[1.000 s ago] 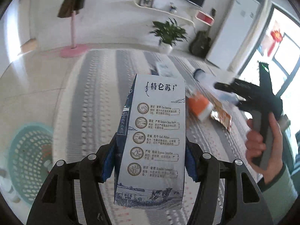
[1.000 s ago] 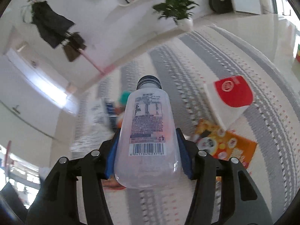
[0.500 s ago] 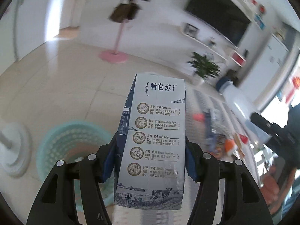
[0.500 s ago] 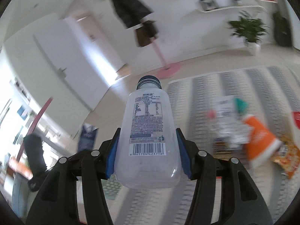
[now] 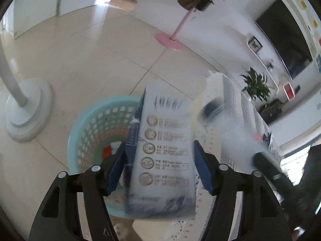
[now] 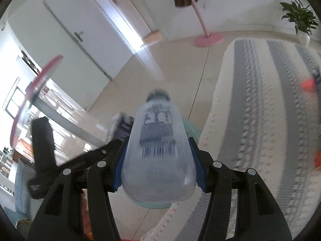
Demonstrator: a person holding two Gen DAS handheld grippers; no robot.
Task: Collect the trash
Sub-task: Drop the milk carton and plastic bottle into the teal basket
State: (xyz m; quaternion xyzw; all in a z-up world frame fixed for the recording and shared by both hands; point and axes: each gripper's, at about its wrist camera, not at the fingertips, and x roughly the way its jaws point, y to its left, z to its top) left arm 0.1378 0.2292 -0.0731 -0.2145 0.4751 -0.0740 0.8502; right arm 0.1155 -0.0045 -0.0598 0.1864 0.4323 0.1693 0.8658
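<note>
Left wrist view: the carton (image 5: 164, 158) is smeared by motion, its print barely legible, and it hides part of the basket (image 5: 84, 132) behind it. The left gripper (image 5: 160, 160) has just been opening; a gap shows beside each blue pad, so the carton stands loose between the jaws, above the basket. The basket is round, teal, perforated plastic with something orange inside, standing on glossy beige tiles beside a white round stand base (image 5: 28, 112). At right, a blurred clear bottle (image 5: 226, 124) overlaps a woven grey-and-white rug (image 5: 232, 92).

Right wrist view: the bottle (image 6: 158, 152) is translucent, pear-shaped, dark-capped, its barcode smeared. The right gripper (image 6: 158, 156) has just been opening; whether its pads still press the bottle I cannot tell. A sliver of teal basket (image 6: 192, 129) shows behind. The left gripper's black body (image 6: 52, 150) cuts across at left. White door (image 6: 80, 30), pink stand base (image 6: 208, 39), potted plant (image 6: 301, 22) beyond.
</note>
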